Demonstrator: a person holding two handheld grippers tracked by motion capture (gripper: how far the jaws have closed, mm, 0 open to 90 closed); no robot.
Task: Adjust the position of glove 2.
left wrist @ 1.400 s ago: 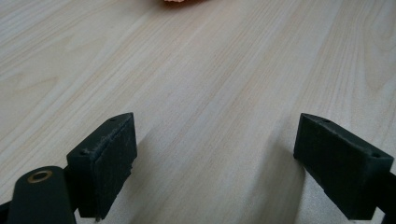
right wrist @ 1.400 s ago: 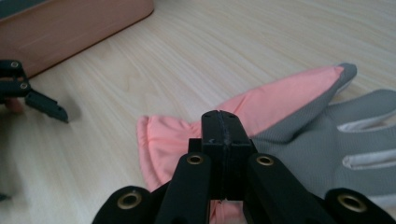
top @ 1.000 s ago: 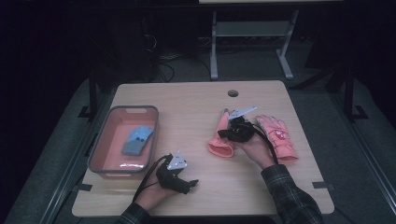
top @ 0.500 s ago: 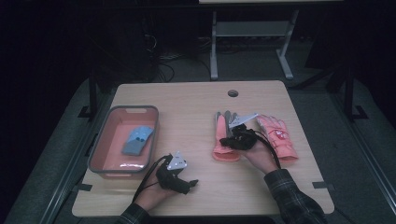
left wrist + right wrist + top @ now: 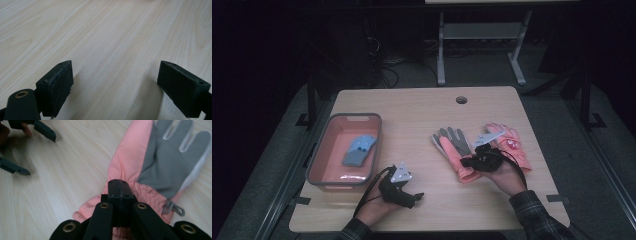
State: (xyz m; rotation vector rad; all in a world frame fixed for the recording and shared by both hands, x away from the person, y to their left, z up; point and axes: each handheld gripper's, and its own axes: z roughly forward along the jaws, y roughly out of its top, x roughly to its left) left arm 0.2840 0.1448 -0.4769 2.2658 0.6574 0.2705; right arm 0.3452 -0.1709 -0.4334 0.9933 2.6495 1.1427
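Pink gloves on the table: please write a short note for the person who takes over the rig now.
Right hand-held gripper: shut on the cuff of the palm-up glove.
Left hand-held gripper: open, nothing in it, low over the bare table.
Second pink glove lies beside the first, on its right.
Tray on the left holds a blue-grey item.
Done: one glove gripped. Left: probably moving both gloves to the tray.

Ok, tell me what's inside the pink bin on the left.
In the pink bin lies one blue-grey glove, flat on the floor. The rest of the floor looks bare, though the near wall hides a strip along its base, and anything under the glove is covered.
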